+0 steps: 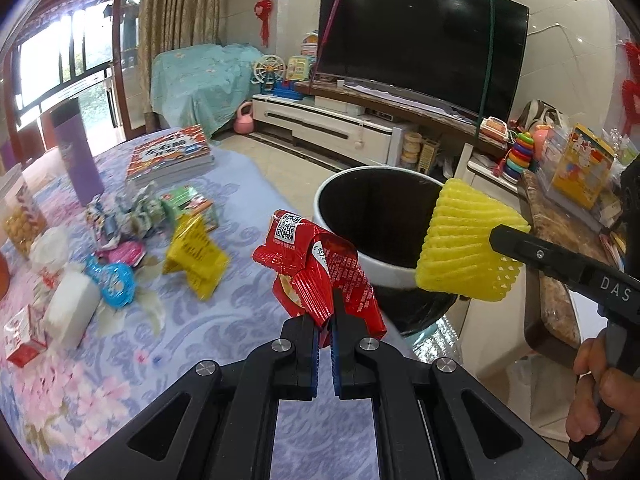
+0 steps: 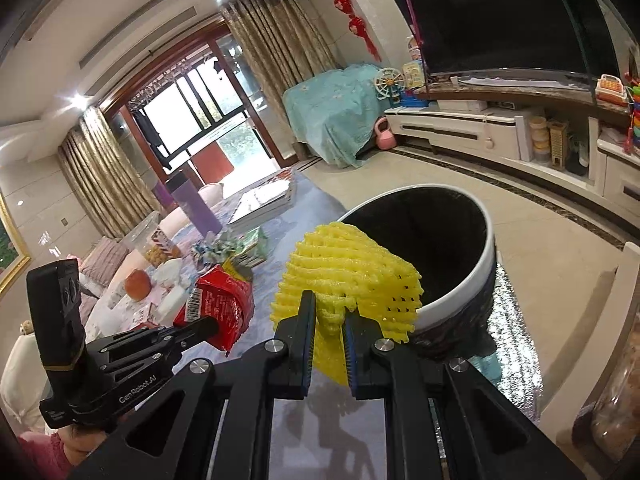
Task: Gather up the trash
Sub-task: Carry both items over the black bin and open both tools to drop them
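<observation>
Both tools were matte black plastic, built as angular linkages with triangular cut-outs and round silver pivot bolts. The left gripper had blue ribbed pads on the inner faces of its fingers; the right gripper carried the same blue-edged pads. Seen from the left wrist camera, the right tool's finger bore a small screw and white letters — "DAS". The left tool's body read "GenRobot.AI" in white, above a pink knitted sleeve.
</observation>
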A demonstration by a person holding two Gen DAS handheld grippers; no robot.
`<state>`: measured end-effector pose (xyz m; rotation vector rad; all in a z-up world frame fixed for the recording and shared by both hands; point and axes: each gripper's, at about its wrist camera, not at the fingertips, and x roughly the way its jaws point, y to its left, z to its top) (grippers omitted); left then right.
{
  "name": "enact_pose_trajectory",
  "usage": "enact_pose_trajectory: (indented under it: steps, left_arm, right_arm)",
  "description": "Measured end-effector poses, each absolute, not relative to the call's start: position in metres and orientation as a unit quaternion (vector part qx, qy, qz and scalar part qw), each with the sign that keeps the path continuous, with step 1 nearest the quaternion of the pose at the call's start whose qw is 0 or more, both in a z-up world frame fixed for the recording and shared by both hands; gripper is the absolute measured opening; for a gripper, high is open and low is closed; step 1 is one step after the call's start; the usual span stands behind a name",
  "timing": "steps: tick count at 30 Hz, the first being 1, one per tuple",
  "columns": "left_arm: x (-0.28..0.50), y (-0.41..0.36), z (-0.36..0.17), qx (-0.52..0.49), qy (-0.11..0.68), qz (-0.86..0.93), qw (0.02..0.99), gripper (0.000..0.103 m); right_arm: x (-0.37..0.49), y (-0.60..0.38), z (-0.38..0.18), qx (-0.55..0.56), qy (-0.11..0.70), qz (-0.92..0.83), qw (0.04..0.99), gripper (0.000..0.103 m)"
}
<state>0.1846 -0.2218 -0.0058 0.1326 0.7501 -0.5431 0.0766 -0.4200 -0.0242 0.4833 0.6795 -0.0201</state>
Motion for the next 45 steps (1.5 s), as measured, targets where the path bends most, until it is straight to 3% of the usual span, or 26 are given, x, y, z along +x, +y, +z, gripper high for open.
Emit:
enact_pose_trajectory:
  steps: [45]
  left_arm:
    - [0.289,-0.322,-0.025,0.088,0.399,-0.296,0.863,0.003]
  right_arm:
    - [0.142,-0.488,-0.043,0.223,0.398,-0.042,0.889,0.016]
